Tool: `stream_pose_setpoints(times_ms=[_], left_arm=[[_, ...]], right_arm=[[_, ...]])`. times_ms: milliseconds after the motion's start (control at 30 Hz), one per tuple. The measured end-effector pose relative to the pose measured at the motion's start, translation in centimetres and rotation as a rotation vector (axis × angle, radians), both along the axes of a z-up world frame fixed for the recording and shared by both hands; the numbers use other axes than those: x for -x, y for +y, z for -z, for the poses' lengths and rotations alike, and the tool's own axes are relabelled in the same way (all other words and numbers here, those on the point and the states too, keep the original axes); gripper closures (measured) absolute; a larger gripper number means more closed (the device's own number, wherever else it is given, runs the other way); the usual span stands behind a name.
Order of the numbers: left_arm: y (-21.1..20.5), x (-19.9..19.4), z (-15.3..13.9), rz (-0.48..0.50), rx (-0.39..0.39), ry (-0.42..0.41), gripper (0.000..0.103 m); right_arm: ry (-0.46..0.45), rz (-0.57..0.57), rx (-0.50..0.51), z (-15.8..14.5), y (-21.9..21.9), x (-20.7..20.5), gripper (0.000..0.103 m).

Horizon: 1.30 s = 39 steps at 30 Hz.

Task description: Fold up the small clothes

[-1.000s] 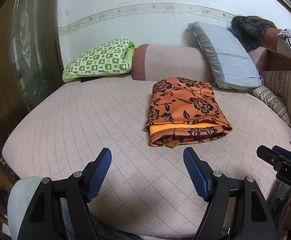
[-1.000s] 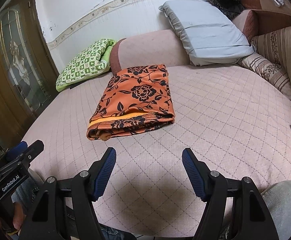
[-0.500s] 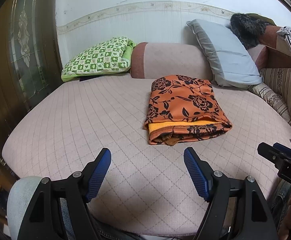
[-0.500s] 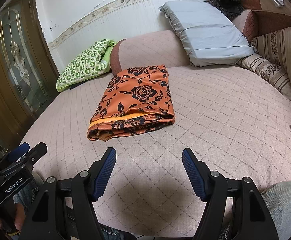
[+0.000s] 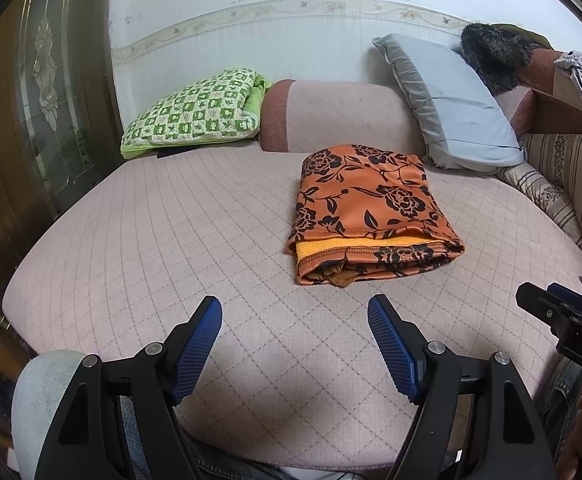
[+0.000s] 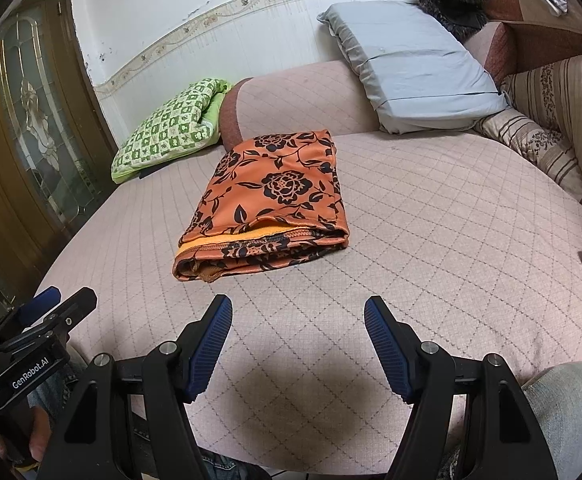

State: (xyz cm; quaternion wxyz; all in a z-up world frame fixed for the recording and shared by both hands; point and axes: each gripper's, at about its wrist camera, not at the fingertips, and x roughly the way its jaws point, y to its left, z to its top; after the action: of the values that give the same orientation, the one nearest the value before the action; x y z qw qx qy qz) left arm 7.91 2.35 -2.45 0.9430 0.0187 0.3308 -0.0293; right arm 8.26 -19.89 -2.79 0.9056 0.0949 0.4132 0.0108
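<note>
Nothing has moved since the earlier frame: the left gripper (image 5: 294,316) and right gripper (image 6: 297,316) hover wide apart, empty. The folded orange garment (image 5: 367,208) looks light, soft and slippery, so its thick near edge seems the best hold.

left gripper (image 5: 295,316) spread, right gripper (image 6: 298,316) spread

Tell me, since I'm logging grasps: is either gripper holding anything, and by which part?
Nothing is held. The left gripper and right gripper are both open over the bed cover, short of the folded orange garment.
</note>
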Motion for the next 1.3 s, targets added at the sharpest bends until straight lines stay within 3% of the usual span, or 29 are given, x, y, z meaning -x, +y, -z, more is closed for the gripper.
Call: stream_pose_setpoints(times_ms=[1300], left_arm=[[-0.25,0.11,0.00,-0.001,-0.005,0.000,0.027]], right_arm=[[-0.003,-0.003,0.003,-0.11,-0.09,-0.04,0.032]])
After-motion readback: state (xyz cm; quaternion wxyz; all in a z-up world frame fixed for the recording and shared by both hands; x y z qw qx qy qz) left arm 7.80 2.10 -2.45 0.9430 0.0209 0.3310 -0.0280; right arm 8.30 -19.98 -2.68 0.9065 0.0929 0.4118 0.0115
